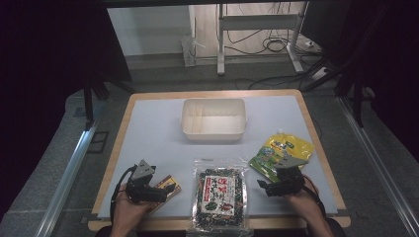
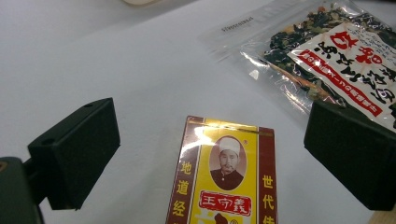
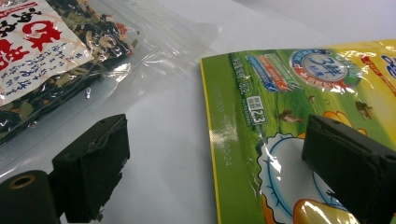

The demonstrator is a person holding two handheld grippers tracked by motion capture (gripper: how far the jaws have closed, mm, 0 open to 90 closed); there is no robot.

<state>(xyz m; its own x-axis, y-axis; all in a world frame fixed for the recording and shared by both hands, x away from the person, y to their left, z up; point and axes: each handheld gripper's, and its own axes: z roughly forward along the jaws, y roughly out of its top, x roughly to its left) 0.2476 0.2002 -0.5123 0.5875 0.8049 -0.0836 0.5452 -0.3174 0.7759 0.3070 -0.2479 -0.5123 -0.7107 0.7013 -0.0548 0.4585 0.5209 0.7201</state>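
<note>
- Left gripper (image 1: 168,191): jaws spread wide, pinching nothing. Sits lower left of the high view, over the near edge of the table (image 1: 148,128).
- Small red-and-yellow box (image 2: 224,177) lies flat on the table directly between and ahead of the left jaws in the left gripper view. In the high view the same box (image 1: 167,187) pokes out just right of the gripper body.
- Box long axis runs roughly along the gripper's line of sight, bottom of frame towards centre, so the narrow width sits across the jaw gap. Judgement: jaws already straddle it; a drop and a squeeze would take it by the long sides.
- Right gripper (image 1: 263,186): jaws also apart, empty. Lower right of the high view.
- Green-and-yellow pouch (image 3: 299,116) lies flat, its left edge running up the middle of the right gripper view; the right jaw hangs over the pouch, the left jaw over bare table. Pouch in the high view (image 1: 281,153) sits just above the right gripper, tilted.
- Clear bag of dried greens (image 1: 219,197) lies bottom centre, between both grippers, untouched.
- White bin (image 1: 213,132) stands in the upper centre of the table, empty, about equally far from either hand.
- Judgement: each hand has its own nearest item; the left one is better lined up.
</note>
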